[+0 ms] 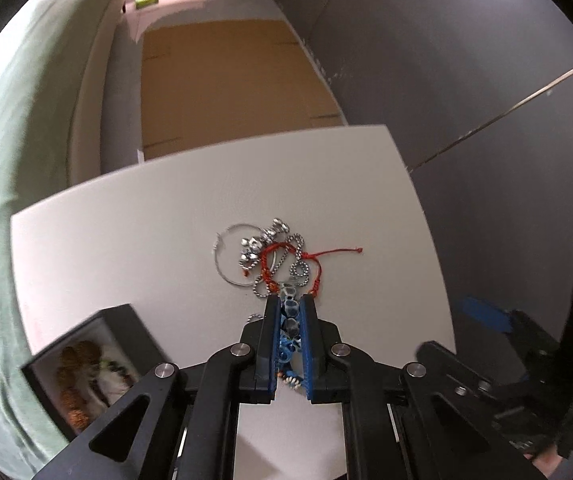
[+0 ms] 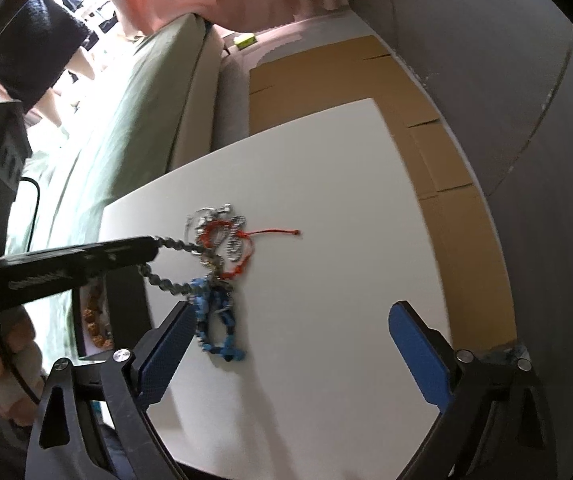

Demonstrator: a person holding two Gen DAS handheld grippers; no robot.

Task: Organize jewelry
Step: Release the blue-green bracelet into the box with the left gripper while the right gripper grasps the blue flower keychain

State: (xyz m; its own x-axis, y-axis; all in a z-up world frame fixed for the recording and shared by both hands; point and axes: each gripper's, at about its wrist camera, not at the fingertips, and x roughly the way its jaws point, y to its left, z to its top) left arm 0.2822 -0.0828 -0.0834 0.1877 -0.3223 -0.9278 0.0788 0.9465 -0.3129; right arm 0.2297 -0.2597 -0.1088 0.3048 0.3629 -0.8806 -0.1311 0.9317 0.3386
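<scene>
Left gripper point(image 1: 290, 308) clamped on a beaded bracelet point(image 1: 289, 322); right gripper point(image 2: 292, 344) spread wide.

The dark-and-blue beaded bracelet sits pinched between the left blue pads point(image 1: 272, 344), its beads trailing toward a tangle of jewelry point(image 1: 270, 258) near the middle of the white desk point(image 1: 126, 240): a thin silver hoop point(image 1: 222, 254), a ball chain and a red cord point(image 1: 334, 252). A black box point(image 1: 82, 364) at the desk's near left corner holds what may be orange beads, blurred. The right gripper hangs above the desk, gripping nothing.
</scene>
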